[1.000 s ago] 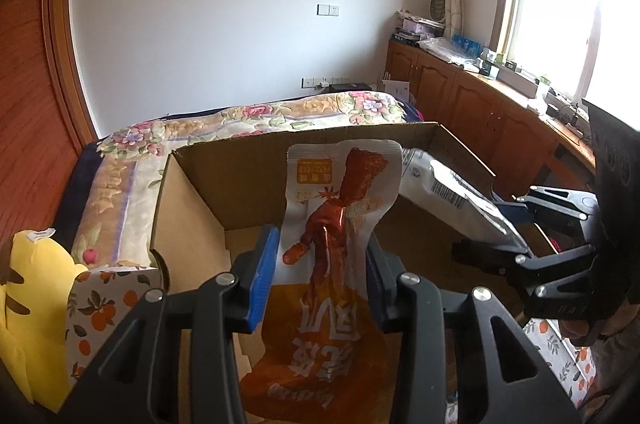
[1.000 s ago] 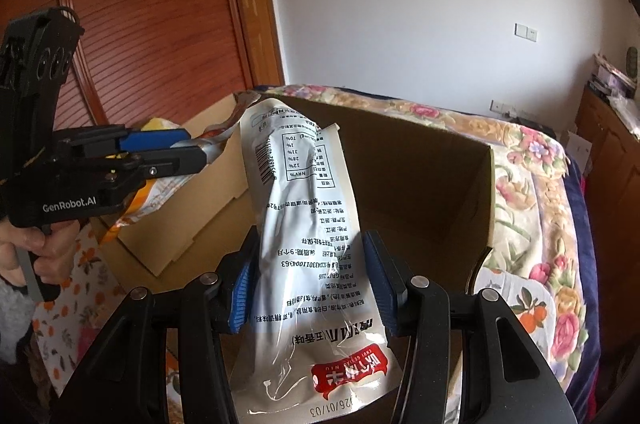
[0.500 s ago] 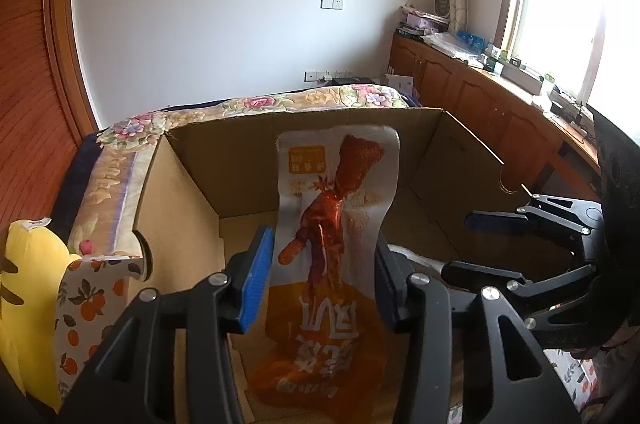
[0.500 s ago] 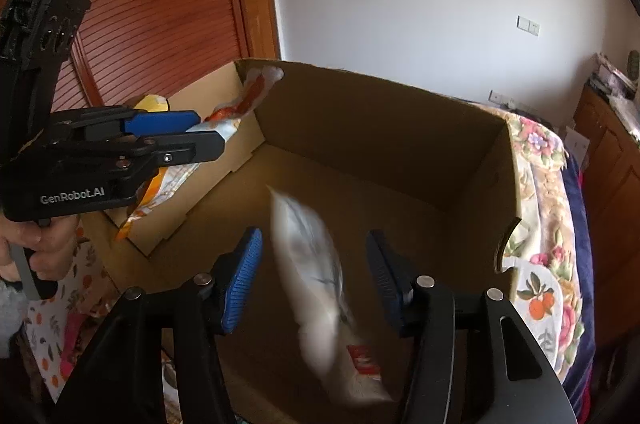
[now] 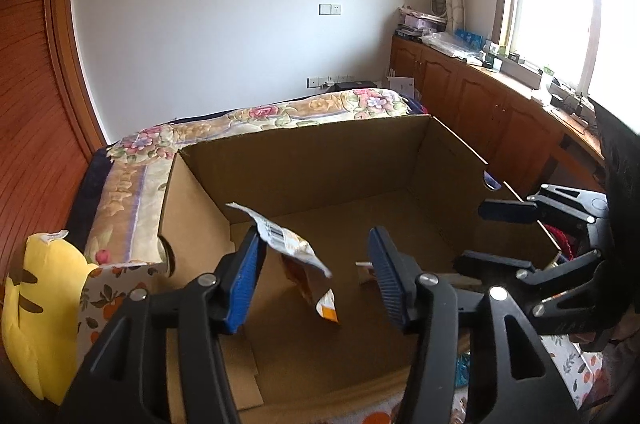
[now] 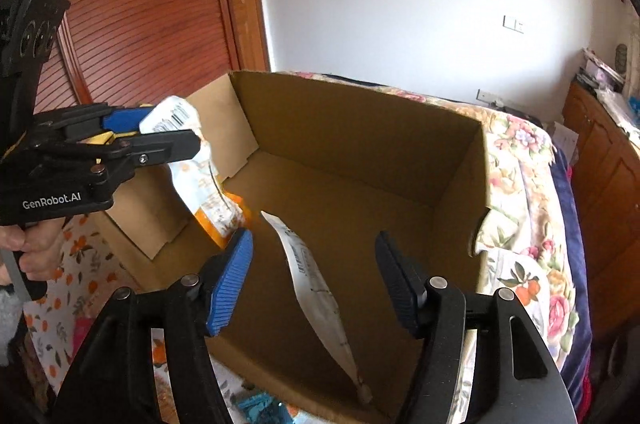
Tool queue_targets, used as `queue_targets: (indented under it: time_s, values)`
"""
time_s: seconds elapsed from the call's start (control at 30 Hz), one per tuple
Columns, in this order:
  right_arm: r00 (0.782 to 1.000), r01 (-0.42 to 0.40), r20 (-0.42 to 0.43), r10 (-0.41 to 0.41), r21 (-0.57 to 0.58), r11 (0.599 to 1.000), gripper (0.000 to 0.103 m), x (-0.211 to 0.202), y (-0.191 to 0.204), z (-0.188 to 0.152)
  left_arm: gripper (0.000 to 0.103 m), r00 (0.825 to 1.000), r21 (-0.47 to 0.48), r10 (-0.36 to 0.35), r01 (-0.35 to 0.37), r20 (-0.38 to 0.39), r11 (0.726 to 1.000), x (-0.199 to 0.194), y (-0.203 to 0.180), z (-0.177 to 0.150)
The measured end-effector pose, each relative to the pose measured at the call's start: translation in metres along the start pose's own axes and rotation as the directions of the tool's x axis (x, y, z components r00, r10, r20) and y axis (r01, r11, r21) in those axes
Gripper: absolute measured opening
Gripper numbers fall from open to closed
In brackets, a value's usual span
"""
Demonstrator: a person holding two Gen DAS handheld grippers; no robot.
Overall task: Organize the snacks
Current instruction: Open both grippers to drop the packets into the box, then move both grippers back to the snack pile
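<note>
**Both packets let go over the open box**

Your left gripper (image 5: 314, 274) stands with its jaws apart; they have just been opening. The orange packet (image 5: 296, 256) sits in the gap between the blue pads (image 5: 242, 282), tilted, its barcode end up against the left-hand pad and its orange end hanging lower. You cannot tell from the left wrist view whether that edge presses on the pad, but the other pad is clear of it. In the right wrist view the same packet (image 6: 208, 183) hangs down over the near left corner of the cardboard box (image 6: 360, 127).

Your right gripper (image 6: 314, 278) also has its jaws apart and has just been opening. The white packet (image 6: 316, 284) lies slanted between them, touching neither pad, its upper corner pointing into the box and its lower end near the front wall.

The box (image 5: 304, 159) rests on a flowered bedspread (image 5: 256, 115), flaps open, its brown floor showing beneath both packets. A yellow plush toy (image 5: 40, 308) sits left of the box, beside the bedspread's edge. Your hand (image 6: 24, 252) grips the left tool's handle at the frame's left edge.
</note>
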State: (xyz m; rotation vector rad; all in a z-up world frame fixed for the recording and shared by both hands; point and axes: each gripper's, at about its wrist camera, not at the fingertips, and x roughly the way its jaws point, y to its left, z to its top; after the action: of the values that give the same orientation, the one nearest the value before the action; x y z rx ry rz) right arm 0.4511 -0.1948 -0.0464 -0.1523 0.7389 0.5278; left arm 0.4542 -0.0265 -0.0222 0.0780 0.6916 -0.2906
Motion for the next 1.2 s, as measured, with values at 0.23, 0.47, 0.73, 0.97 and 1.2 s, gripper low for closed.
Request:
queue_targets:
  time_s: [0.23, 0.47, 0.73, 0.97, 1.2]
  values:
    - [1.000, 0.014, 0.023, -0.014, 0.010, 1.000, 0.065, -0.030, 0.009, -0.005, 0.054, 1.000, 0.009, 0.012, -0.013, 0.019, 1.000, -0.024, -0.006, -0.006]
    - [0.999, 0.035, 0.037, -0.036, 0.029, 0.999, 0.066, -0.069, 0.012, -0.019, 0.061, 0.999, 0.011, 0.003, -0.004, 0.052, 1.000, -0.058, -0.010, -0.015]
    - [0.999, 0.042, 0.031, -0.044, 0.061, 0.997, 0.067, -0.106, 0.020, -0.054, 0.069, 0.998, 0.007, -0.026, 0.026, 0.065, 1.000, -0.088, -0.020, -0.041]
    - [0.999, 0.047, -0.004, -0.047, 0.090, 0.995, 0.067, -0.111, 0.031, -0.098, 0.069, 0.999, 0.019, -0.045, 0.045, 0.013, 0.999, -0.094, -0.035, -0.086]
    - [0.999, 0.023, -0.048, -0.017, 0.122, 0.992, 0.067, -0.103, 0.037, -0.146, 0.069, 0.996, 0.022, -0.074, 0.075, -0.047, 0.997, -0.093, -0.055, -0.136]
